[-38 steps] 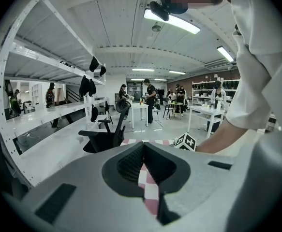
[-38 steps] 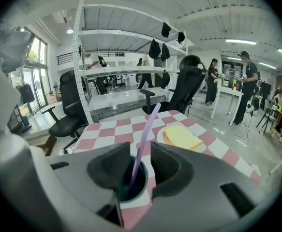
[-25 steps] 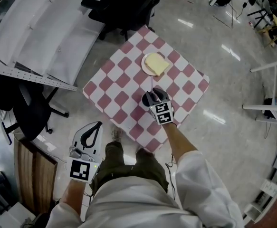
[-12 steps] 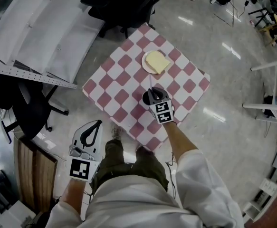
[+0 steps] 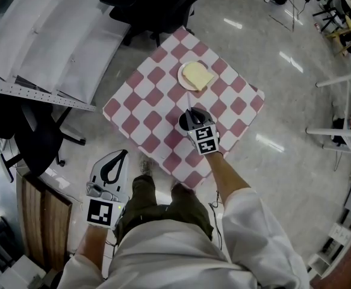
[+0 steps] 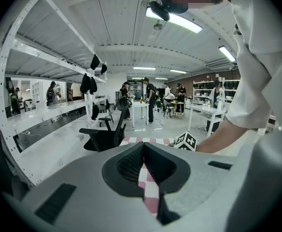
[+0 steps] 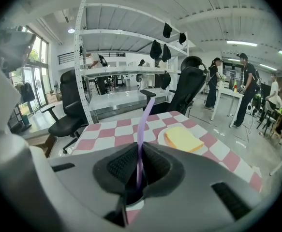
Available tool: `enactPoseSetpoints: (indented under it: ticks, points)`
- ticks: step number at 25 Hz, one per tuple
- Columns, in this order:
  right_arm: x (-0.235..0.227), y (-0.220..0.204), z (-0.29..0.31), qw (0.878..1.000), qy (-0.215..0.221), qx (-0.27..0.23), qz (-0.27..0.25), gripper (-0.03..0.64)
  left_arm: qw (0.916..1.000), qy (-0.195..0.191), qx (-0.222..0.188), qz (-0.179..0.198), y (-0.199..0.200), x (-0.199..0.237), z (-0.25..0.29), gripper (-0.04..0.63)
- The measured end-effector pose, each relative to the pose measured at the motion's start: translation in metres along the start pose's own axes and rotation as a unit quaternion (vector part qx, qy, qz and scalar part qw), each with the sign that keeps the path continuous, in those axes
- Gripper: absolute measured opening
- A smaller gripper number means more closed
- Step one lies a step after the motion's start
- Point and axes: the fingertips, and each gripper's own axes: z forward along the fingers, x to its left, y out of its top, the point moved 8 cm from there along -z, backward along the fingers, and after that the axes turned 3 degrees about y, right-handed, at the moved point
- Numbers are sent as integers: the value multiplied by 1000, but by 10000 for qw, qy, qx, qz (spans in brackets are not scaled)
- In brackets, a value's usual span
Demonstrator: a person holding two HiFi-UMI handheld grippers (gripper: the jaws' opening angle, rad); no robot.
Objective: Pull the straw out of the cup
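Observation:
A dark cup [image 5: 185,121] stands on the red-and-white checked table [image 5: 145,104], with a pale purple straw [image 5: 189,105] rising from it. My right gripper [image 5: 193,118] sits right over the cup. In the right gripper view its pads are shut on the straw [image 7: 140,124], which sticks up above the right gripper [image 7: 140,151]; the cup's rim [image 7: 132,203] shows just below. My left gripper [image 5: 118,158] hangs off the table's near-left edge, beside the person's leg. In the left gripper view the left gripper [image 6: 143,159] is shut with nothing in it.
A white plate [image 5: 185,80] with a yellow slab [image 5: 198,75] lies on the table beyond the cup. Black office chairs [image 5: 153,3] stand behind the table and at the left [image 5: 40,146]. A white shelf rack [image 5: 40,41] fills the left side.
The right gripper's jaws have drawn together round the straw. Both hands have kept their places, and the cup and the straw stand as before.

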Motion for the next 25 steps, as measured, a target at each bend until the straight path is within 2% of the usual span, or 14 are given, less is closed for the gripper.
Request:
enactPoseSetpoints:
  ticks: [5,25]
  points:
    - [1,6,-7,10000,-5,-35,54,32,10000,-4,-8,-46,1,-1,0,5]
    - [4,44,-47,9975,26,-683,178,32,9997,-160,-179,-80,6,-11,6,5]
